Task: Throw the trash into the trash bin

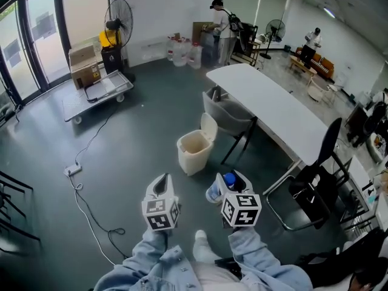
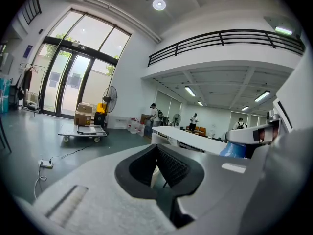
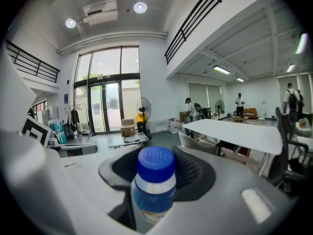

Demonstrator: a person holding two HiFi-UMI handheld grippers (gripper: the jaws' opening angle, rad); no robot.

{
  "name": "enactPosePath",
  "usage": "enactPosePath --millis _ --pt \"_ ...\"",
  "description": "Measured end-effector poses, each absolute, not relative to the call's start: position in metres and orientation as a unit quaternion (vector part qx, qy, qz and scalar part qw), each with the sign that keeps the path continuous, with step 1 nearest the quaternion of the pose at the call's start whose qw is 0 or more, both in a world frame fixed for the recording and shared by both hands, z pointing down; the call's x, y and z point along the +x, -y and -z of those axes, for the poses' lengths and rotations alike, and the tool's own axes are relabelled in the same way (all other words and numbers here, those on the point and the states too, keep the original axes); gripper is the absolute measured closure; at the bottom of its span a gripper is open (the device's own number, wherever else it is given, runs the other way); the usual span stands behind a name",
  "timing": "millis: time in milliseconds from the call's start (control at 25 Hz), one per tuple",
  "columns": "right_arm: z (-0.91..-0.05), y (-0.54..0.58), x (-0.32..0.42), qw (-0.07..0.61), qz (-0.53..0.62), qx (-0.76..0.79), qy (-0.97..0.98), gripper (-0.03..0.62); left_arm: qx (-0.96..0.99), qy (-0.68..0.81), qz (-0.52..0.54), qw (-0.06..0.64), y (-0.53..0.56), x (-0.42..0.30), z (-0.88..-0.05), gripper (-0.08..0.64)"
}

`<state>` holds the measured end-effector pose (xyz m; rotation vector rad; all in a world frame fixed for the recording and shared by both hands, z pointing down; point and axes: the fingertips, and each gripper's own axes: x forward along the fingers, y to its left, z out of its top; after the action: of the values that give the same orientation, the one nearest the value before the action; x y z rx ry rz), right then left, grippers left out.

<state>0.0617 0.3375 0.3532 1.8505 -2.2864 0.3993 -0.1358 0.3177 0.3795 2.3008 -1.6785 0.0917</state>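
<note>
A beige trash bin (image 1: 195, 152) stands on the dark floor with its lid tipped open, a little ahead of both grippers. My right gripper (image 1: 231, 180) is shut on a clear bottle (image 1: 215, 193) with a blue cap. In the right gripper view the bottle (image 3: 154, 185) stands upright between the black pads of the right gripper (image 3: 164, 166). My left gripper (image 1: 161, 185) is held beside it at the left, level with it. In the left gripper view the left gripper (image 2: 157, 153) has its pads meeting at the tips with nothing between them.
A long white table (image 1: 273, 108) runs back on the right, with a grey chair (image 1: 227, 114) just behind the bin and a black chair (image 1: 315, 187) near me. A power strip (image 1: 73, 170) and its cable lie at the left. A cart (image 1: 100, 90) and two people (image 1: 221, 32) are farther back.
</note>
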Motion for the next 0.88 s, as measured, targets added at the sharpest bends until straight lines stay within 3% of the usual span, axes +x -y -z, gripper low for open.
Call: enactPosePath --millis 880 --pt "-0.346 -0.159 0.149 0.069 -0.148 0.595 0.787 0.397 0.778 0.612 -0.048 0.132 -0.155 -0.057 -0.369 0.551"
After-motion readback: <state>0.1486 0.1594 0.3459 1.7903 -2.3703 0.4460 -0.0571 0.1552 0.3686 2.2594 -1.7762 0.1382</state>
